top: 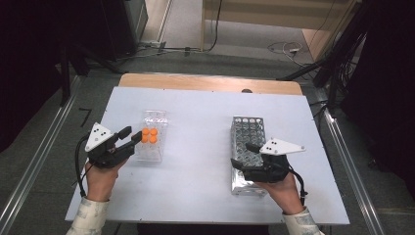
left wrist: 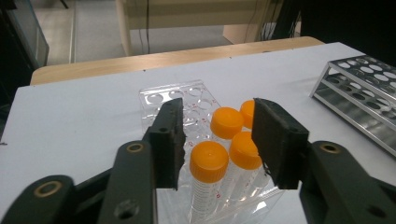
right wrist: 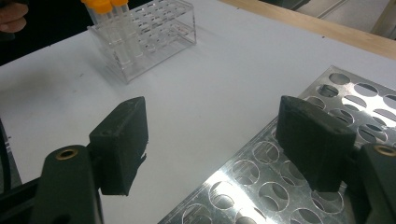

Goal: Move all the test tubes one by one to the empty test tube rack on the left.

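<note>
Four orange-capped tubes (left wrist: 208, 161) in clear rack (left wrist: 159, 95) | left gripper (left wrist: 217, 140) jaws astride, apart

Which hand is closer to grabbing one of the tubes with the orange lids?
The left. The left gripper has its open jaws right at the orange-capped plastic tubes in the clear plastic rack. The right gripper hangs open over the empty metal rack, far from them.
</note>
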A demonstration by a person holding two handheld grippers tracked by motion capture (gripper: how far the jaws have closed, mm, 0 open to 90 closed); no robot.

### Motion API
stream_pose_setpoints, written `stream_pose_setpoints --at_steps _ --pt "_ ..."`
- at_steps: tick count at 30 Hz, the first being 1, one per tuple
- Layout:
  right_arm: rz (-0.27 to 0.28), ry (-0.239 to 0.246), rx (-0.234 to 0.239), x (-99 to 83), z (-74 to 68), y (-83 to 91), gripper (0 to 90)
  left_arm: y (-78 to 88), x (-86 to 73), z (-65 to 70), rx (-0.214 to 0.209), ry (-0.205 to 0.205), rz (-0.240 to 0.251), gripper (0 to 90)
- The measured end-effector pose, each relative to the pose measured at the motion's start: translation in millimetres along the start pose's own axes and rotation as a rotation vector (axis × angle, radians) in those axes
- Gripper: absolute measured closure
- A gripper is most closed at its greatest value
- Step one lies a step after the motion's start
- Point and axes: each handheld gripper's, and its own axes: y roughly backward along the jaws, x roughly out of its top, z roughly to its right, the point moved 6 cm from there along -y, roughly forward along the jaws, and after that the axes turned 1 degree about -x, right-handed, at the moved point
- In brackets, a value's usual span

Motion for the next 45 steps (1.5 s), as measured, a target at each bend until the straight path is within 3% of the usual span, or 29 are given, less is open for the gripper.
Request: stream_pose_setpoints --at_steps 2,6,11,22,45 --pt "0.003 -0.005 -0.006 0.2 1.3 1.7 23.9 1.1 0.7 -0.8 0.002 0.018 0.005 47.1" --pt "0.013 -0.015 -0.021 -0.8 7.2 3.9 23.9 2.1 2.0 -1.0 -0.025 0.085 -0.006 26.3" --pt "0.012 -0.034 -0.051 -7.3 18.3 4.1 23.6 7.4 5.5 2.6 -0.022 0.085 0.014 18.5" --pt "0.034 -0.093 -0.109 -21.8 46.9 15.0 21.2 10.5 1.0 3.2 -0.026 0.095 0.014 15.9" --pt "0.059 -0.130 -0.202 -33.7 68.2 43.4 14.2 22.0 1.7 5.7 -0.006 0.063 0.033 14.2"
